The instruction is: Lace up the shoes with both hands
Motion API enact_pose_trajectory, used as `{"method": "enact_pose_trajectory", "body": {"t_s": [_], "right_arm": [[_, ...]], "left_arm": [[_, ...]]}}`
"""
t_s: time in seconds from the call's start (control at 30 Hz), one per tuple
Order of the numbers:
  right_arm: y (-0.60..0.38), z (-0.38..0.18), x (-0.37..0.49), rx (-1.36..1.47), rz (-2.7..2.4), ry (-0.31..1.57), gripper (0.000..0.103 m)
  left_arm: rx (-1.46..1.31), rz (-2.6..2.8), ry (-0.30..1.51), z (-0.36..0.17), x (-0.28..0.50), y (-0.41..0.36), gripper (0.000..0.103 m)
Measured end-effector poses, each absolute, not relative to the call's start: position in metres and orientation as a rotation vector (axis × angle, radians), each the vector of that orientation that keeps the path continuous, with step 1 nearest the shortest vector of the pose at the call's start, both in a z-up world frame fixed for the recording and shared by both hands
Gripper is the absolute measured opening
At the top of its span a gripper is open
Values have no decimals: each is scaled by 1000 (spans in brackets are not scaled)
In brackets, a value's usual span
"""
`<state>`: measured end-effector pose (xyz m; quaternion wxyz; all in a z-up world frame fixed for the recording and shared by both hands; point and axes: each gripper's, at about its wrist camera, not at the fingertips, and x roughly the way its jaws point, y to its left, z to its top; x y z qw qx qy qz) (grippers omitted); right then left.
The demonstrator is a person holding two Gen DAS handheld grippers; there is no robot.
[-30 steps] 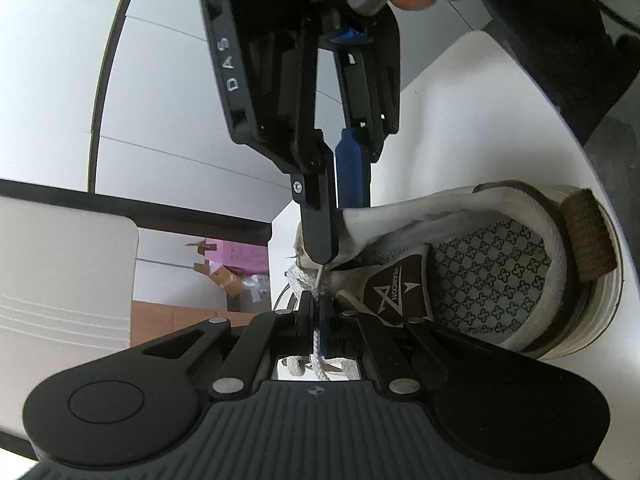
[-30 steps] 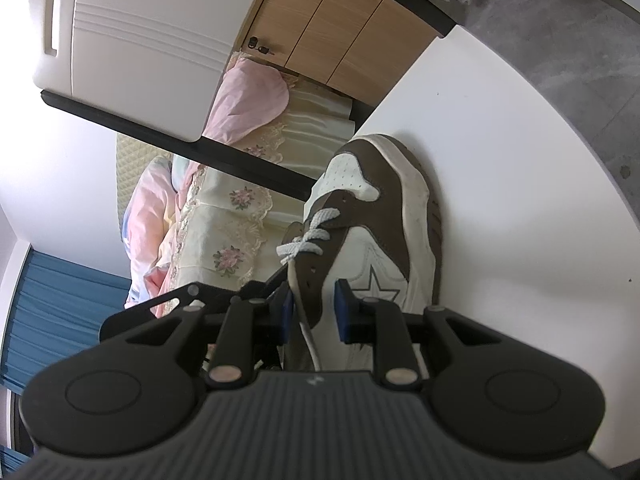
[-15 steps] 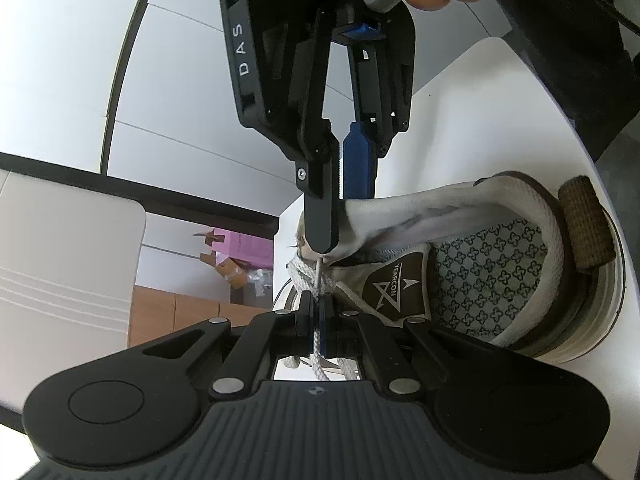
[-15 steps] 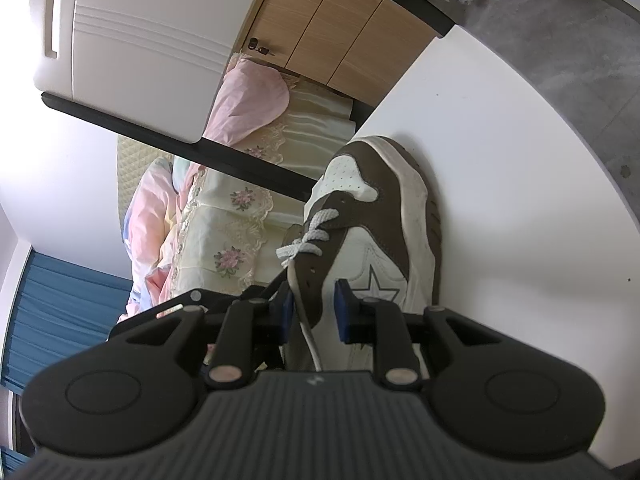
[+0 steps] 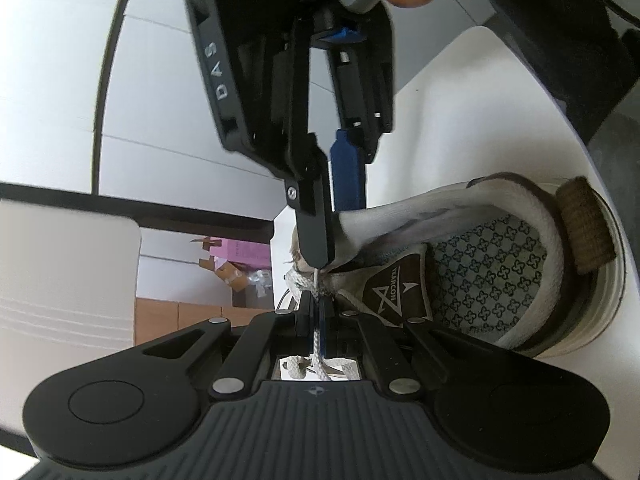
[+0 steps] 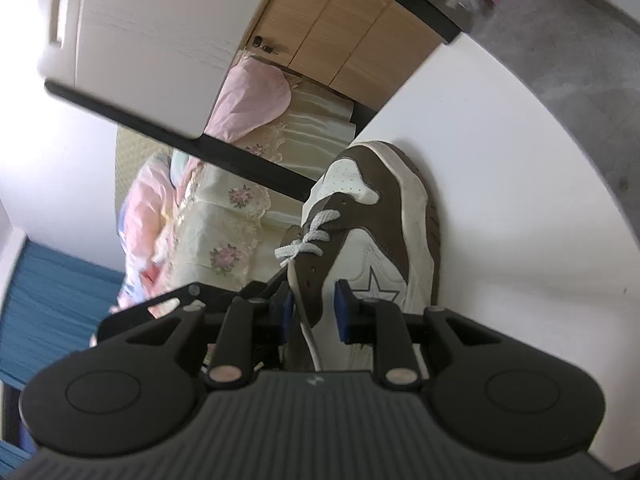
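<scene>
The brown-and-white shoe (image 6: 380, 240) sits on the white counter (image 6: 520, 200). The left gripper (image 5: 316, 312) has its fingers pressed together on the white lace (image 5: 316, 344) by the tongue. The right gripper (image 6: 314, 306) grips the shoe's eyelet flap from above, fingers partly spread around it.

White table (image 6: 500, 200) lies bare beside the shoe (image 6: 384, 216); the right gripper (image 5: 336, 240) crowds its tongue.
</scene>
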<state>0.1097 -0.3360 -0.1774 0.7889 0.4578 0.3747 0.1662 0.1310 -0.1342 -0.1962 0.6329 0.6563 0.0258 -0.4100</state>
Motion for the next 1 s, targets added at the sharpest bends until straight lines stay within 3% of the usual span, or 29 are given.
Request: {"method": "enact_pose_trajectory", "body": {"t_s": [0.4,0.6,0.87,0.93,1.0], "right_arm": [[-321,-163,108,771,372,788,27],[-351,-182,107,1139,374,703,31],[-353,-208,115,1269,299,778,18],[-351,-208,114,1277,304,767,7],[-348,-208,114,1275,310,761,3]], "left_arm": [[1400,-1005,141,-183,139,-133,3],[1280,-1021,178,-179,148,-125,3],[1273,-1014,173,-176,142,-123,3],[1269,-1012,173,-176,142,-122,3],[1254,-1006,182,-173,146,-125,3]]}}
